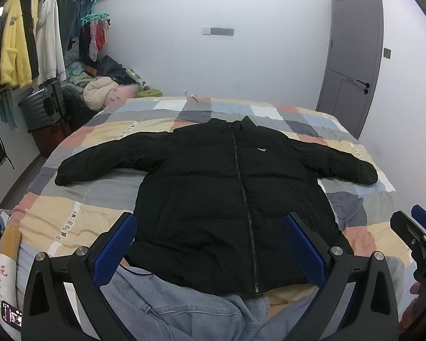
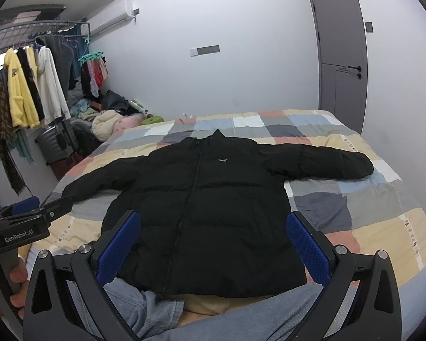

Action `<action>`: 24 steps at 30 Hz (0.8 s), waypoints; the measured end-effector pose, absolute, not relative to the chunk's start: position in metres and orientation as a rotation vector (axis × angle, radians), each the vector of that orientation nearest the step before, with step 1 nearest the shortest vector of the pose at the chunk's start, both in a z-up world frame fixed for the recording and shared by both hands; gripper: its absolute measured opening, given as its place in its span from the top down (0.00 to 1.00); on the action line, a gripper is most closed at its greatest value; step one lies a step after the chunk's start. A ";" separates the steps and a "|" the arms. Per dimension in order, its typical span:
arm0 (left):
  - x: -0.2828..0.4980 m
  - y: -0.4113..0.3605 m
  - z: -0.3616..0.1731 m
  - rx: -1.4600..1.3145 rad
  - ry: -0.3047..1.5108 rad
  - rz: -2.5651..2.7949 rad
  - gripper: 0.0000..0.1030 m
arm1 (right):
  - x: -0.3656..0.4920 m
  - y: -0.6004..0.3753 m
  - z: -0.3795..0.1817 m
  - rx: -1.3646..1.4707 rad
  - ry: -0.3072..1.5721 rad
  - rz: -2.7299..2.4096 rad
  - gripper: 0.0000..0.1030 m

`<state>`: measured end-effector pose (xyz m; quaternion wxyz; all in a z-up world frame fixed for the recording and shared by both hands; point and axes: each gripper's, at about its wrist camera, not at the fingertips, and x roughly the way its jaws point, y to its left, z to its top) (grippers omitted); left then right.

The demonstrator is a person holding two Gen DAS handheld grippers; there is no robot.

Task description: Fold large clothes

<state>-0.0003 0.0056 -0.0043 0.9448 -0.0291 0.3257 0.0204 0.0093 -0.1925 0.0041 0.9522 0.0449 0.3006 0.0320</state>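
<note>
Two blue-padded black grippers, left gripper (image 1: 210, 244) and right gripper (image 2: 213, 244), hang released and empty above the hem. We find the black padded zip-front jacket (image 1: 218, 187) spread front-up, sleeves outstretched, on the patchwork-checked bed cover (image 1: 105, 133), which exposes each sleeve for folding inward.

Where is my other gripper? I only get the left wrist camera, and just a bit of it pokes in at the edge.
Observer: The right gripper is open, and its blue pads stand wide apart.
Operator: Is it grabbing the coat?
Observer: No. Nothing is pinched. The right wrist view shows the black jacket lying spread on the checked quilt, and its lower part shows between the pads.
Operator: Can you see my left one from there?
Observer: Yes. The left gripper shows side-on at the left edge, with GenRobot.AI printed on its body, and a hand holds it from below.
</note>
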 end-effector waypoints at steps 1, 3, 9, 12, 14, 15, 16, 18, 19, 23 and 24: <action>-0.001 0.006 -0.004 -0.059 0.663 0.044 0.00 | 0.010 -0.192 0.004 0.091 0.610 0.064 0.00; -0.001 0.006 -0.003 -0.062 0.661 0.045 0.00 | 0.010 -0.193 0.005 0.091 0.611 0.065 0.00; 0.002 0.005 -0.003 -0.064 0.665 0.045 0.00 | 0.010 -0.193 0.004 0.093 0.615 0.068 0.00; 0.002 0.006 -0.003 -0.064 0.664 0.045 0.00 | 0.010 -0.193 0.004 0.092 0.615 0.068 0.00; 0.002 0.006 -0.003 -0.065 0.666 0.043 0.00 | 0.010 -0.193 0.004 0.094 0.618 0.073 0.00; 0.002 0.006 -0.003 -0.065 0.665 0.045 0.00 | 0.009 -0.192 0.004 0.092 0.618 0.074 0.00; 0.002 0.006 -0.003 -0.065 0.664 0.045 0.00 | 0.009 -0.192 0.003 0.090 0.618 0.073 0.00; 0.002 0.006 -0.003 -0.065 0.664 0.044 0.00 | 0.009 -0.192 0.004 0.090 0.618 0.074 0.00; 0.002 0.006 -0.003 -0.066 0.664 0.045 0.00 | 0.009 -0.191 0.004 0.091 0.618 0.074 0.00; 0.003 0.006 -0.003 -0.067 0.665 0.047 0.00 | 0.009 -0.190 0.004 0.087 0.617 0.076 0.00; 0.002 0.006 -0.003 -0.066 0.664 0.047 0.00 | 0.008 -0.190 0.003 0.088 0.618 0.075 0.00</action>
